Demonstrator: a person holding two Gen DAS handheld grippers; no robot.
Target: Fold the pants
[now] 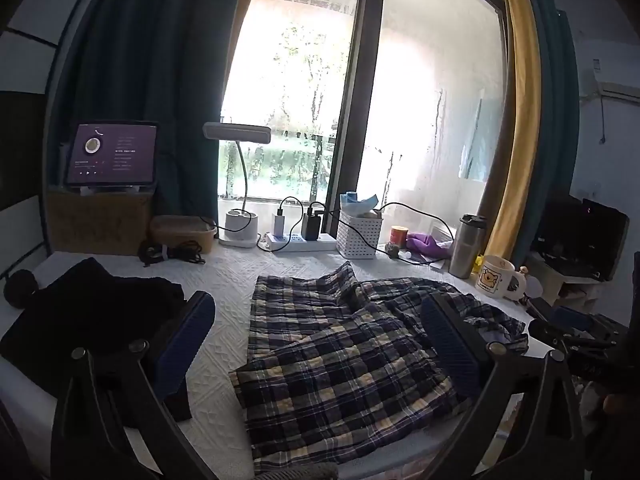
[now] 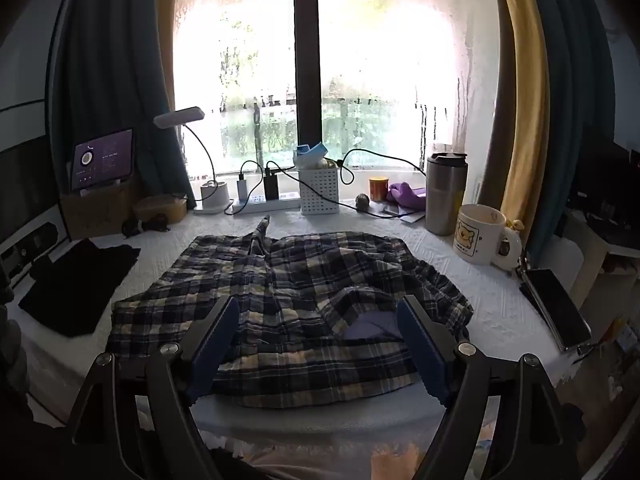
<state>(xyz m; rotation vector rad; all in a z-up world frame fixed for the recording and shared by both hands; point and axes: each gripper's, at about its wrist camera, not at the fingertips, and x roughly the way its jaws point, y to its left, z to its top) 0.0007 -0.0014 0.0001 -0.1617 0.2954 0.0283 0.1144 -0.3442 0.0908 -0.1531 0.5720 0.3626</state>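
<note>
Plaid pants in navy, white and tan lie rumpled on the white quilted surface. In the right wrist view the pants spread across the middle, with a lilac inner lining showing near the right. My left gripper is open and empty, held above the pants' near edge. My right gripper is open and empty, above the front of the pants. The right gripper also shows in the left wrist view at the far right.
A folded black garment lies left of the pants. Along the window sill stand a tablet, lamp, power strip, white basket, steel tumbler and mug. A phone lies at the right edge.
</note>
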